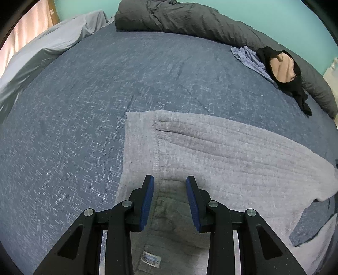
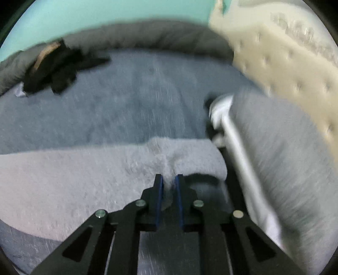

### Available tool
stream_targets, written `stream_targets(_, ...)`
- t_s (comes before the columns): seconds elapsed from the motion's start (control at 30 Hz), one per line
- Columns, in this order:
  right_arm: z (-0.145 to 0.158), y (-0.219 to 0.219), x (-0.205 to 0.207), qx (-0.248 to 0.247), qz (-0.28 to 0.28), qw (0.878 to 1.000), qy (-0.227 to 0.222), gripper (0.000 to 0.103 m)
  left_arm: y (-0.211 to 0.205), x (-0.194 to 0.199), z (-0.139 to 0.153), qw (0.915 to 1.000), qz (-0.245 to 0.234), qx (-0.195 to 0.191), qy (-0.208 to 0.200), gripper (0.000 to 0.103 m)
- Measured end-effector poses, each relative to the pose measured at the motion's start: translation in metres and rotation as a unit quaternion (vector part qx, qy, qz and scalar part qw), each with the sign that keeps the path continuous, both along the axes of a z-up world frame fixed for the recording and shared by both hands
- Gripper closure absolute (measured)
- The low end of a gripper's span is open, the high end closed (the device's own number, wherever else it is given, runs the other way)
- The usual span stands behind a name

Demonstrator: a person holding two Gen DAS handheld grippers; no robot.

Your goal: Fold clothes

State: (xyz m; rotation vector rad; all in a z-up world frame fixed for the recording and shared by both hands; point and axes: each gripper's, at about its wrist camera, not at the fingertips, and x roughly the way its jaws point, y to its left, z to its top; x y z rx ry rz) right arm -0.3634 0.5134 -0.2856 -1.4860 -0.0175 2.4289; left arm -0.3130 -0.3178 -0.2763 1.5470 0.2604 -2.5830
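- My left gripper (image 1: pixel 170 179) hangs over the grey garment (image 1: pixel 221 152), jaws apart with nothing between the blue pads; cloth lies below them.
- That garment lies flat on the blue bedspread (image 1: pixel 74 127), filling the lower right of the left view, a small label near the bottom edge.
- My right gripper (image 2: pixel 169 179) has its jaws nearly together, pinching a raised ridge of the garment (image 2: pixel 84 175) at the lower centre of the blurred right view.
- A dark grey duvet (image 1: pixel 190 19) runs along the top of the left view.
- A black garment (image 1: pixel 295 84) and a pale blue cloth (image 1: pixel 249 57) lie at upper right, well apart from the grey one.
- A cream tufted headboard (image 2: pixel 285 63) fills the right view's upper right.
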Motion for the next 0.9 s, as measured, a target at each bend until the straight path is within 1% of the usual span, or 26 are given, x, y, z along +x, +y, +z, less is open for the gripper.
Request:
stream_targets(0.07,-0.018,0.008,0.003,0.003,-0.018,0.999,-0.042,0.088,0.001,0.001,0.001,1.0,-0.004,0.001,0.001,0.069)
stream_targets(0.13,-0.018,0.015,0.012,-0.003,-0.031,0.999,-0.029,0.082,0.001,0.002,0.001,1.0,-0.006,-0.001,0.0,0.069)
stream_targets(0.17,-0.018,0.018,0.017,-0.004,-0.038,0.999,-0.026,0.073,0.001,0.002,0.001,1.0,-0.006,-0.002,0.0,0.069)
stream_targets(0.2,-0.018,0.02,0.02,0.001,-0.041,0.999,-0.028,0.069,-0.001,0.003,0.001,1.0,-0.003,-0.002,0.0,0.069)
stream_targets(0.23,-0.016,0.02,0.023,0.007,-0.039,0.999,-0.026,0.069,-0.001,0.003,0.001,1.0,-0.001,-0.001,0.0,0.068)
stream_targets(0.3,-0.006,0.015,0.029,0.01,-0.014,1.0,-0.006,0.069,-0.005,0.005,0.001,1.0,0.005,0.002,0.0,0.069)
stream_targets(0.37,0.003,0.009,0.033,0.014,0.0,1.0,0.012,0.068,-0.007,0.007,0.001,0.9999,0.01,0.005,0.0,0.069)
stream_targets(0.5,0.015,-0.004,0.042,-0.023,0.007,0.999,0.041,0.063,-0.009,0.013,-0.001,0.9998,0.015,0.009,-0.006,0.069)
stream_targets(0.63,0.022,-0.035,0.055,-0.086,0.029,0.994,0.064,0.062,-0.014,0.03,0.003,0.9995,0.019,0.021,-0.013,0.069)
stream_targets(0.7,0.027,-0.057,0.066,-0.119,0.05,0.989,0.07,0.059,-0.015,0.043,0.008,0.9995,0.017,0.023,-0.016,0.068)
stream_targets(0.77,0.031,-0.078,0.081,-0.146,0.072,0.984,0.073,0.056,-0.019,0.058,0.014,0.9995,0.014,0.024,-0.016,0.065)
stream_targets(0.83,0.033,-0.095,0.089,-0.161,0.089,0.98,0.072,0.055,-0.026,0.073,0.022,0.9993,0.012,0.032,-0.015,0.056)
stream_targets(0.9,0.038,-0.108,0.099,-0.173,0.105,0.977,0.07,0.053,-0.03,0.092,0.029,0.9991,0.01,0.039,-0.015,0.056)
